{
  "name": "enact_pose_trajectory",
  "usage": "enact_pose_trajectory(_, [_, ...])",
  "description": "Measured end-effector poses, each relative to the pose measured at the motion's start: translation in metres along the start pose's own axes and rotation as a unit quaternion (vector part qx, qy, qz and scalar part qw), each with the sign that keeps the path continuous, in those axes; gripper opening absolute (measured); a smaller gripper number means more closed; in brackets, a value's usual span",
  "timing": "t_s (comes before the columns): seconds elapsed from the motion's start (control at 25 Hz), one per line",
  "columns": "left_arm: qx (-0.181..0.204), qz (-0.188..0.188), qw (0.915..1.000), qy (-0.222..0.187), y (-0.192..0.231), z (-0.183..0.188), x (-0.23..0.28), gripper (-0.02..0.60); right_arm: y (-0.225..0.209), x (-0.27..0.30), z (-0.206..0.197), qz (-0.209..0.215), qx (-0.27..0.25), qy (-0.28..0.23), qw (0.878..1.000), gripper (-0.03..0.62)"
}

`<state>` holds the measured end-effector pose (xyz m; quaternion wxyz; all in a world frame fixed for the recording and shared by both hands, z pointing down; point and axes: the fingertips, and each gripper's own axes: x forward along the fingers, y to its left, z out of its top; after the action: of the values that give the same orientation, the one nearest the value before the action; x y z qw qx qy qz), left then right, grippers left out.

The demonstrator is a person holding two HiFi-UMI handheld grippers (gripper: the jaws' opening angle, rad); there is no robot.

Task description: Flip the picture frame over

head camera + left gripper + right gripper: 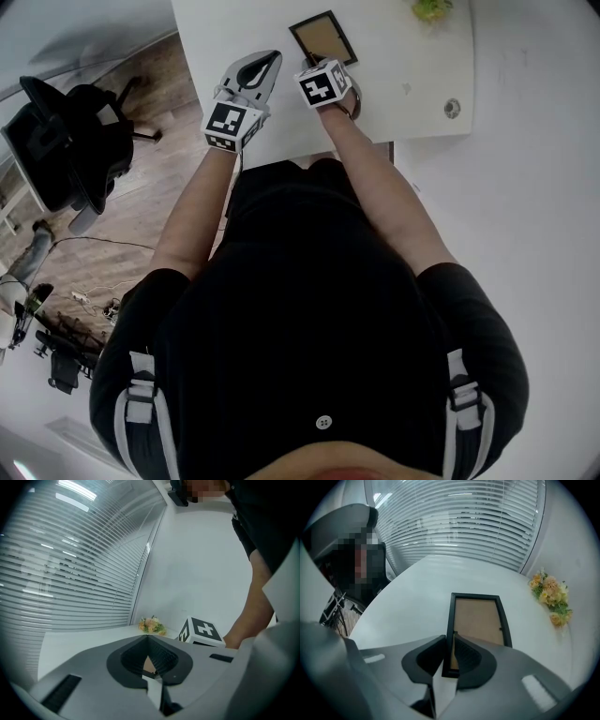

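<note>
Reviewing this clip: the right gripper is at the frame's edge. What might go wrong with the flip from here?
1. The right gripper pinches only the thin side rail of the picture frame near one corner, so the frame may twist or slip as it lifts.
2. The left gripper is shut and beside the frame, not on it, so it likely gives no support.

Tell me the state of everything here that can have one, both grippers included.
picture frame: lying flat on the white table, brown backing up, not yet flipped.
right gripper: shut on the near end of one long rail of the frame.
left gripper: shut, empty, clear of the frame.
flower bunch: lying on the table, apart from the frame.
window blinds: lowered.
</note>
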<state>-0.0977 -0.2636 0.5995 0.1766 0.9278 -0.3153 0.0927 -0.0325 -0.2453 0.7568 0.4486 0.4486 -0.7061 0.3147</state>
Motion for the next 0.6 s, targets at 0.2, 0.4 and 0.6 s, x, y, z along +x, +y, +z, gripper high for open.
enact_pose_trajectory(0.2, [0.002, 0.008, 1.0000, -0.004, -0.003, 0.004, -0.005, 0.005, 0.002, -0.005, 0.004, 0.011, 0.015, -0.009, 1.000, 0.051])
enact_pose_trajectory(0.4, [0.006, 0.016, 0.9998, -0.005, -0.009, 0.006, -0.009, 0.005, 0.002, -0.018, 0.013, 0.030, 0.033, -0.028, 0.999, 0.051])
enact_pose_trajectory(0.6, [0.009, 0.024, 0.9995, -0.017, -0.019, 0.018, -0.012, 0.005, -0.004, -0.031, 0.015, 0.038, 0.044, -0.044, 0.997, 0.049])
